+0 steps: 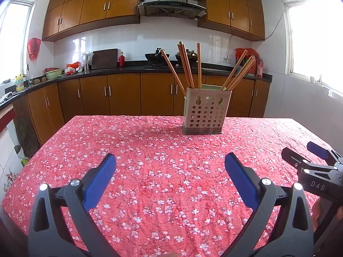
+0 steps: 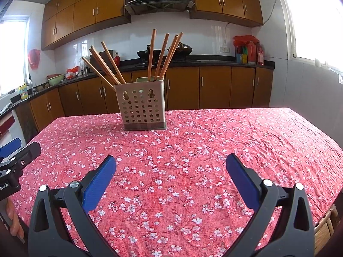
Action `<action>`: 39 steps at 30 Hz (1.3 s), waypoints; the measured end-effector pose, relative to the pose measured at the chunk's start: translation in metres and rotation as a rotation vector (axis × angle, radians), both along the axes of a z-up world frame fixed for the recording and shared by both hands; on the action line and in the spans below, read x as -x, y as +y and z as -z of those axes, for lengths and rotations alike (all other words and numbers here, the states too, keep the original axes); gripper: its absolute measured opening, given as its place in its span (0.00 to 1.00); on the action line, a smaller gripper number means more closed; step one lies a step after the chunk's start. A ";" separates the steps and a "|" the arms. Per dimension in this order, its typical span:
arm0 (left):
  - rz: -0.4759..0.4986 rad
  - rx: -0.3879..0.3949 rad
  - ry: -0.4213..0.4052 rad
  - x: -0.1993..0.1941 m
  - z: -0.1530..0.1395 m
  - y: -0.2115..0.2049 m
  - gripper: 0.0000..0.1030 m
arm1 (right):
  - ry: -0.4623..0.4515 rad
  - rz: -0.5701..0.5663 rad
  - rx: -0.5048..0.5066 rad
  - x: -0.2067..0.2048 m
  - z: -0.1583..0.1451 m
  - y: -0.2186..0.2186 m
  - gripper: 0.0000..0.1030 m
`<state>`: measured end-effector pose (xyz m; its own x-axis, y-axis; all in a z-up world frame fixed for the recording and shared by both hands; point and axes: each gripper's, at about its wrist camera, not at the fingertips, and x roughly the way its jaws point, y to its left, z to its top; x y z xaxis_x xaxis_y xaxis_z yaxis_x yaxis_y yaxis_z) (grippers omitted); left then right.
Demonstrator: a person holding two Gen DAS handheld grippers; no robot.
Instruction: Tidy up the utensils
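1. The left gripper (image 1: 170,165) is hovering over the near part of the surface (image 1: 150,150), well short of the holder (image 1: 206,111), with its jaws standing wide apart and nothing between them.
2. The right gripper (image 2: 171,165) is hanging just as far short of the holder, its jaws likewise spread and empty.
3. The holder is standing upright toward the far edge of the surface, a perforated box on a darker base. It is looking light and rigid, so a push high on its wall is likely to tip or slide it on the cloth.
4. The chopsticks (image 1: 185,64) are leaning out of the holder in loose groups to the left, middle and right, fanning apart at their tops.
5. They are appearing thin, stiff, light and smooth, so they may be slipping or rolling in a loose pinch. Taking one across its bare upper shaft, clear of its neighbours, is probably the safest hold.
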<state>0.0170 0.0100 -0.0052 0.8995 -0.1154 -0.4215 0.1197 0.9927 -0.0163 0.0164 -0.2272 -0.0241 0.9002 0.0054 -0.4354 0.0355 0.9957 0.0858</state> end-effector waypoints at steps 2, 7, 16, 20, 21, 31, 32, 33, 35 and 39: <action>-0.001 0.000 0.001 -0.001 0.000 -0.001 0.96 | 0.001 0.000 -0.002 0.000 0.000 0.000 0.98; 0.001 0.002 0.003 -0.002 0.001 0.000 0.96 | 0.003 0.002 -0.004 0.000 0.001 0.000 0.98; 0.008 0.000 0.006 -0.002 0.003 0.000 0.96 | 0.009 0.006 -0.010 -0.001 0.002 0.000 0.98; 0.007 0.001 0.006 -0.002 0.003 0.000 0.96 | 0.009 0.005 -0.009 -0.001 0.002 0.000 0.98; 0.007 0.001 0.006 -0.002 0.003 0.000 0.96 | 0.009 0.005 -0.009 -0.001 0.002 0.000 0.98; 0.007 0.002 0.008 -0.003 0.003 0.000 0.96 | 0.010 0.005 -0.010 -0.001 0.003 0.001 0.98; 0.008 0.002 0.008 -0.002 0.004 0.000 0.96 | 0.011 0.005 -0.010 -0.001 0.003 0.001 0.98; 0.008 0.003 0.009 -0.002 0.004 0.000 0.96 | 0.012 0.005 -0.010 -0.001 0.003 0.001 0.98; 0.008 0.002 0.010 -0.002 0.006 0.000 0.96 | 0.014 0.005 -0.009 -0.001 0.004 0.002 0.98; 0.008 0.003 0.010 -0.002 0.006 0.000 0.96 | 0.015 0.006 -0.010 -0.001 0.005 0.003 0.98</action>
<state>0.0190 0.0100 -0.0107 0.8943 -0.1239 -0.4301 0.1276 0.9916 -0.0204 0.0172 -0.2247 -0.0291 0.8936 0.0040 -0.4488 0.0433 0.9945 0.0952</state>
